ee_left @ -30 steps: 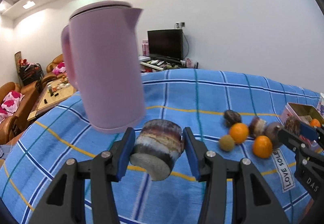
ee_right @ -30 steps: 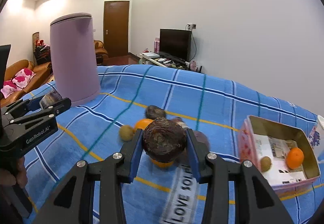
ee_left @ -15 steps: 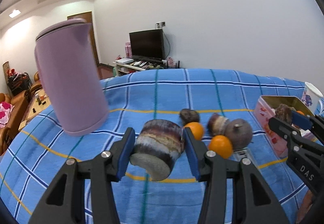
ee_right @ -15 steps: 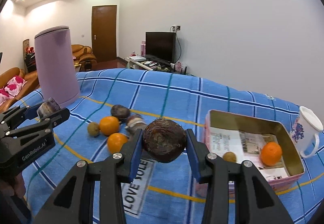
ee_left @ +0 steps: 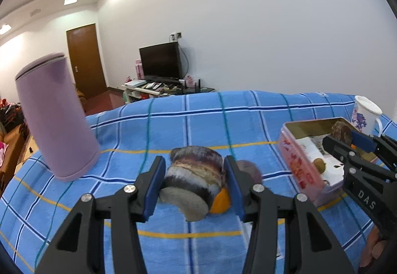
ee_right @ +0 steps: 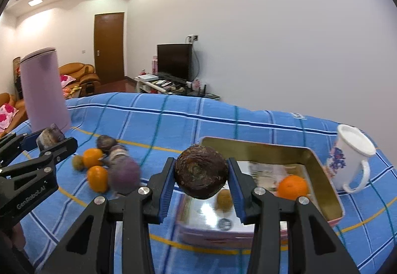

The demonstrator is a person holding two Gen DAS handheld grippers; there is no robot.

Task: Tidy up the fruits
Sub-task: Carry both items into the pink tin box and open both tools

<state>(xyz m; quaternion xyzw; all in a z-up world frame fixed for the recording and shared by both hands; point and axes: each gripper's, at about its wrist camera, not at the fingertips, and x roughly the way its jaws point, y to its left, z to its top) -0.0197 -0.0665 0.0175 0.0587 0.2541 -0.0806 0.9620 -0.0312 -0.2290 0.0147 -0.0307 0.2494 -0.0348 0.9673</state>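
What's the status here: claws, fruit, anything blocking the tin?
Left claw shut on striped brown piece. Right claw shut on dark wrinkled fruit, over tin. Tin holds orange and small brown fruit; nothing blocking.

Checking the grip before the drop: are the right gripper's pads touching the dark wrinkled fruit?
Touching. The right wrist view shows both blue pads pressed against the sides of the dark fruit, which the right gripper holds above the tin.
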